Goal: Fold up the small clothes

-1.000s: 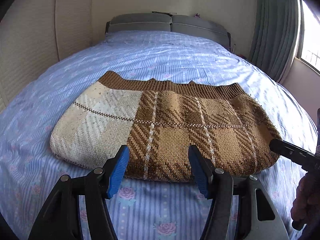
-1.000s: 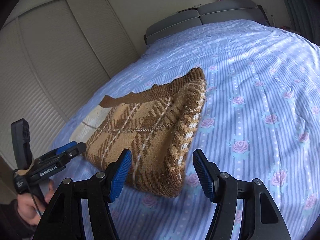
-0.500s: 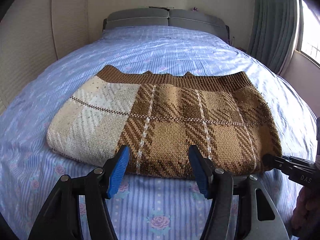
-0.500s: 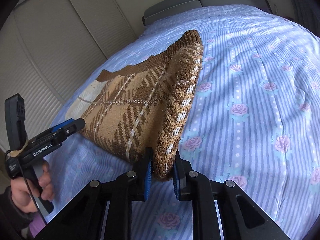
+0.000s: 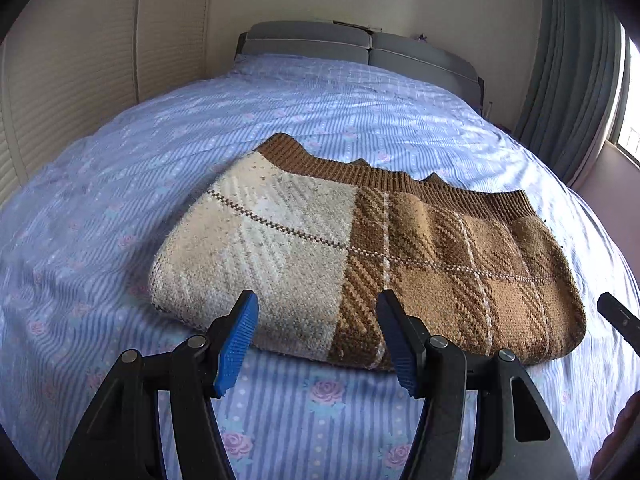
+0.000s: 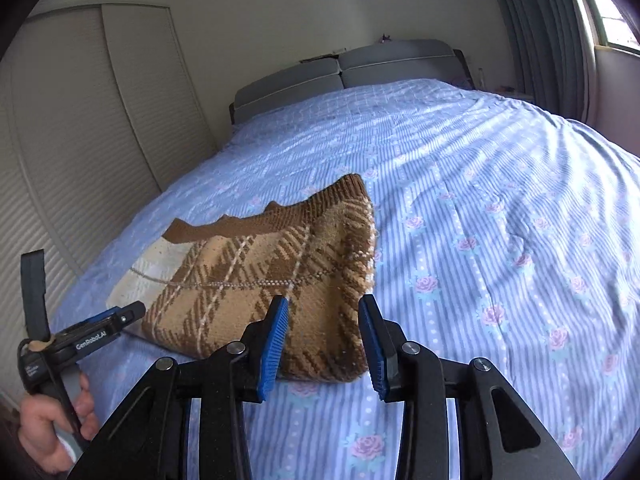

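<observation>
A folded brown and cream plaid knitted garment (image 5: 372, 264) lies flat on the blue striped bedsheet with pink roses (image 5: 120, 184). In the left wrist view it fills the middle of the frame. Its long axis runs from the left side to the right side of the picture, a little tilted, so the cream part is at the left and higher, and the brown part goes down to the right. The dark brown ribbed band is the far edge, toward the grey padded headboard (image 5: 360, 46) at the top.

The left gripper (image 5: 318, 340) has its blue pads spread apart in front of the near folded edge, with nothing pinched.

In the right wrist view the garment (image 6: 256, 288) is at centre left, with its near right corner between the pads. The right gripper (image 6: 323, 342) is opening its jaws; the pads do not press the cloth.

A hand (image 6: 56, 428) at the lower left holds the other gripper's handle.
</observation>
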Action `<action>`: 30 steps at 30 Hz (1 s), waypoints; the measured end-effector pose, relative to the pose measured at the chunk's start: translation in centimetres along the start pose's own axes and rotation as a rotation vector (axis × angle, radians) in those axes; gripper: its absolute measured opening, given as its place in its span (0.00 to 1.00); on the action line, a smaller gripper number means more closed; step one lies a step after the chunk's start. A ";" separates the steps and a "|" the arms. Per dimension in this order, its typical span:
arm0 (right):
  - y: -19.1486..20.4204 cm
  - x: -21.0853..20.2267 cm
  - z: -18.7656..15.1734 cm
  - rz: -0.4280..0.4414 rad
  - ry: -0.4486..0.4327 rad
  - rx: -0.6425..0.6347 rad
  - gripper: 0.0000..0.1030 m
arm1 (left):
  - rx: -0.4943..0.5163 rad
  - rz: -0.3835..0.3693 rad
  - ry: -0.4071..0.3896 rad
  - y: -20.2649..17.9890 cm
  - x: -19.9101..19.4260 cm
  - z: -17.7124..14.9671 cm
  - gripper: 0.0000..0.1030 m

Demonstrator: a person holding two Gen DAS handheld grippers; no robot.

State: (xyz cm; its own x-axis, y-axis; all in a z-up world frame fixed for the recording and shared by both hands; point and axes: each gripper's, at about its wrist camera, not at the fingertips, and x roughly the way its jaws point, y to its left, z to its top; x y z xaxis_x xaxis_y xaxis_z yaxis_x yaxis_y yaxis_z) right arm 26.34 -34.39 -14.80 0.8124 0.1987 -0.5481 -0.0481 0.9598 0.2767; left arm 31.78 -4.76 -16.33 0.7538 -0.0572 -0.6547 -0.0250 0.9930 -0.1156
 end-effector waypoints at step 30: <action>3.4 -0.5 -2.4 -0.230 0.042 0.345 0.78 | -0.063 0.004 -0.052 6.2 -2.3 0.8 0.64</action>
State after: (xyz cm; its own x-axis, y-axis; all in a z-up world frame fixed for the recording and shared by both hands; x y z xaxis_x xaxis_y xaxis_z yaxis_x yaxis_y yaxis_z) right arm 24.36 -30.76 -15.48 0.7546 0.0017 -0.6562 0.3351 0.8588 0.3875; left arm 30.45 1.64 -14.92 0.7868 -0.0466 -0.6154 -0.0675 0.9847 -0.1609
